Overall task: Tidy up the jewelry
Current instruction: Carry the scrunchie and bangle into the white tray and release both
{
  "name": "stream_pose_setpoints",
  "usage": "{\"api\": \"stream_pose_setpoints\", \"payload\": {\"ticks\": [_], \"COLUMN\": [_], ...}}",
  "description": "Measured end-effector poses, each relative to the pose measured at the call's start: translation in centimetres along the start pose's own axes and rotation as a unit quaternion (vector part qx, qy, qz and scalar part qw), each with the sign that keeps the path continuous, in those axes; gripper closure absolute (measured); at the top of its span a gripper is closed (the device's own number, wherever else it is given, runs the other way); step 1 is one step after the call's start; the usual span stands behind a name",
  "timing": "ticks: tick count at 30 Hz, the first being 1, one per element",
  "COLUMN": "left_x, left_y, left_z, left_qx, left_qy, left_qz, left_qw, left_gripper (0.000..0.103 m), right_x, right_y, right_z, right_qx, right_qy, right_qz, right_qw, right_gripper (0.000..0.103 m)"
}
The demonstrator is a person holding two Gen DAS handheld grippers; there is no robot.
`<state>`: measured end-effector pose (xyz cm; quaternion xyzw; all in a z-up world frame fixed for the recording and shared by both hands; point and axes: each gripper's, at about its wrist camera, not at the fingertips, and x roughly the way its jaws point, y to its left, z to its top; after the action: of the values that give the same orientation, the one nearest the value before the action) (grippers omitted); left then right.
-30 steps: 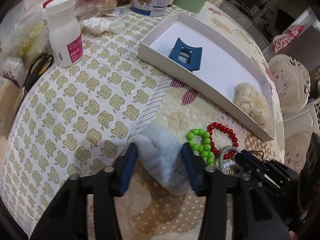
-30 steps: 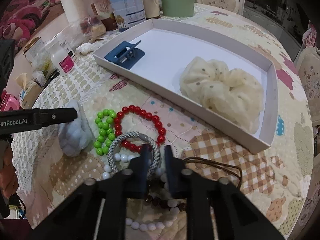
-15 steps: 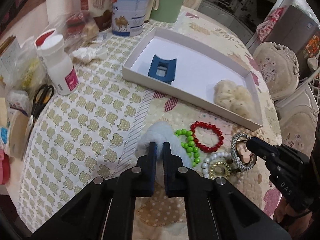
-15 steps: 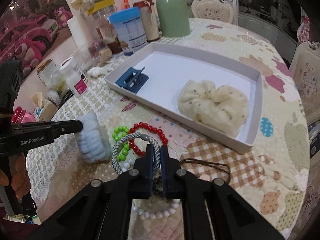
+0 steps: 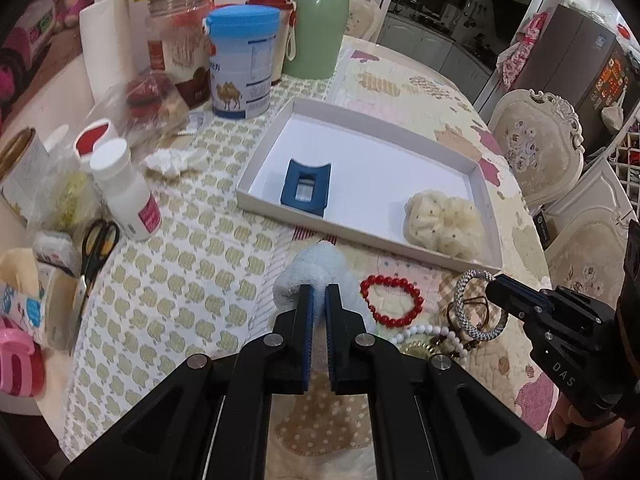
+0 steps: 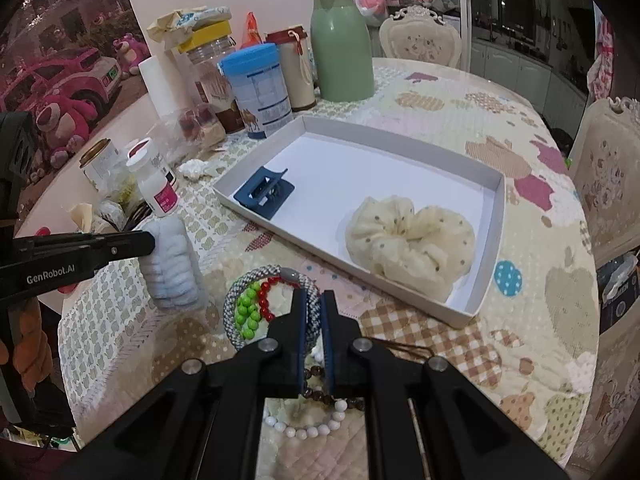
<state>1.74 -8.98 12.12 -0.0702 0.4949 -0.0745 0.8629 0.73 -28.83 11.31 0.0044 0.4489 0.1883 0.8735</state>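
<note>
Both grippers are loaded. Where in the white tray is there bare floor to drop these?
The tray is bare through its middle, between the blue hair clip and the cream scrunchie, and along its far wall. Its near right corner is crowded by the scrunchie.

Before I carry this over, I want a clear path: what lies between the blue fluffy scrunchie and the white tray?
Only bare quilted tablecloth separates the blue scrunchie from the white tray, seen in the left wrist view.

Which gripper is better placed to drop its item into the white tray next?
Likely right. The right gripper grips the braided bracelet nearer the white tray's bare middle. The left gripper holds the blue scrunchie near the blue hair clip.
</note>
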Motion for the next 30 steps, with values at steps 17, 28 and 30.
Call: {"api": "stream_pose_setpoints", "payload": {"ticks": [17, 28, 30], "left_x": [0.6, 4.0, 4.9], "left_y": [-2.9, -3.9, -3.8], "left_z": [6.2, 11.1, 12.0], "left_qx": [0.031, 0.019, 0.012], "left_qy": [-0.022, -0.012, -0.009], "left_qz": [0.0, -0.01, -0.015], "left_qw": [0.9993, 0.9997, 0.9998], "left_gripper": [0.103, 0.103, 0.103], "right_x": [-0.9, 0.3, 0.8], "right_y": [-2.6, -6.7, -8.0], "right_z": [3.1, 6.3, 7.0], "right_qx": [0.003, 0.024, 0.036], "right_qy": [-0.02, -0.023, -0.023], "right_qz": [-0.031, -0.063, -0.073], "right_qw": [0.999, 0.997, 0.996], "right_gripper": [0.096, 0.096, 0.096]}}
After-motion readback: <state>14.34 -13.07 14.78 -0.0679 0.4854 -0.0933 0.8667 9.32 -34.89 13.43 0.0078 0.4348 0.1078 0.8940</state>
